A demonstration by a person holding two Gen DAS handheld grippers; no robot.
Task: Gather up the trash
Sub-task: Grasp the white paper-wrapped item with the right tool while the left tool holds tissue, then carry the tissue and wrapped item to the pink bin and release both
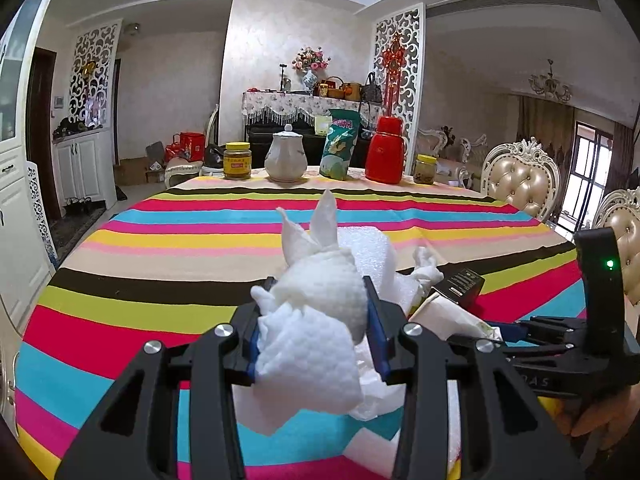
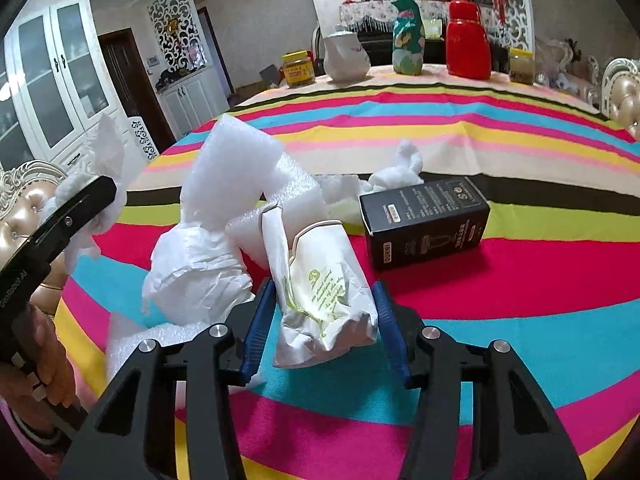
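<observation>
Left wrist, tool gripping crumpled tissue

Both views are bright and evenly lit by diffuse daylight. The window at the right of the left wrist view is overexposed. Shadows on the striped tablecloth are soft and faint. Fisheye distortion bends walls and table edges strongly toward the borders, and the corners are vignetted black. The near gripper frames are slightly soft; the mid-distance is sharp. The screws show small specular highlights.
</observation>
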